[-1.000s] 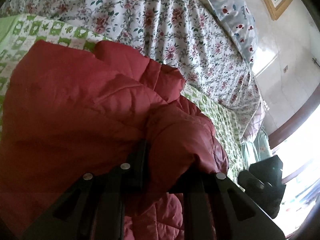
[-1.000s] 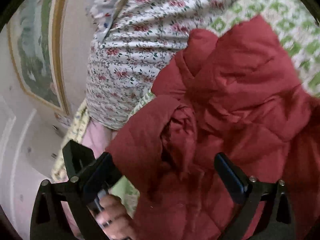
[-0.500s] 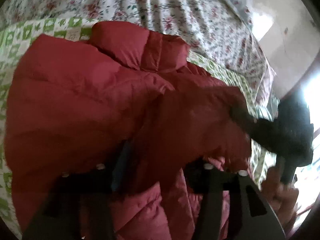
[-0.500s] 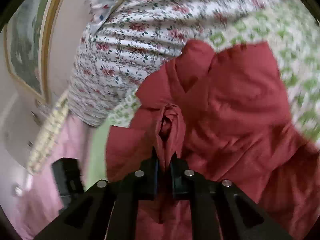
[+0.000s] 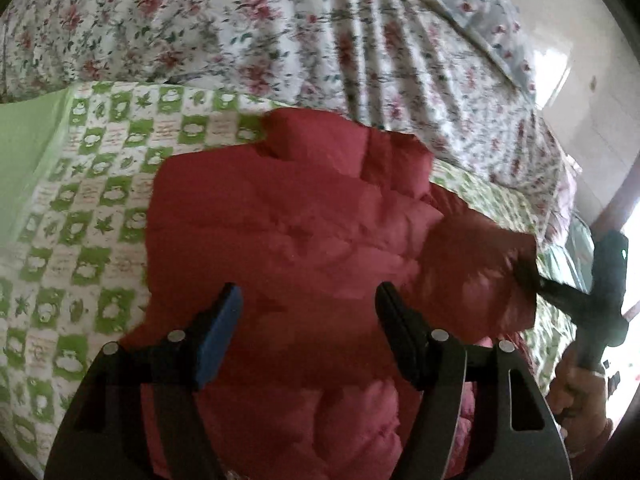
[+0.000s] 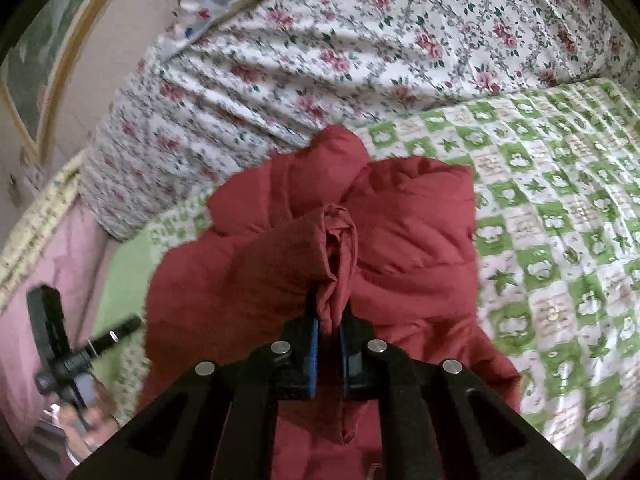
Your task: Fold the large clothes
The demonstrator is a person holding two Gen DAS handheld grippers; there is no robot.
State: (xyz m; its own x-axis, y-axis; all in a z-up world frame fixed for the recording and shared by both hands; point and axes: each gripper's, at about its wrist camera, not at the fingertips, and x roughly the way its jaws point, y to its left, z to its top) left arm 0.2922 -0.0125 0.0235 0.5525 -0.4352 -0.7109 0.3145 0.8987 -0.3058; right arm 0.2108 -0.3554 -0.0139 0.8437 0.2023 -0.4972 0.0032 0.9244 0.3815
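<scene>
Two tools: right tool (image 6: 329,322) pinches red jacket (image 6: 408,240); left tool (image 5: 308,300) opening.

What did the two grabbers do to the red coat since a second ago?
The right hand-held gripper was wide open; it snapped shut on a bunched sleeve cuff of the red puffy coat. The left hand-held gripper let its fold go, and its jaws are opening with nothing pinched. The coat has stayed on the green checked blanket, beside the flowered quilt.
</scene>
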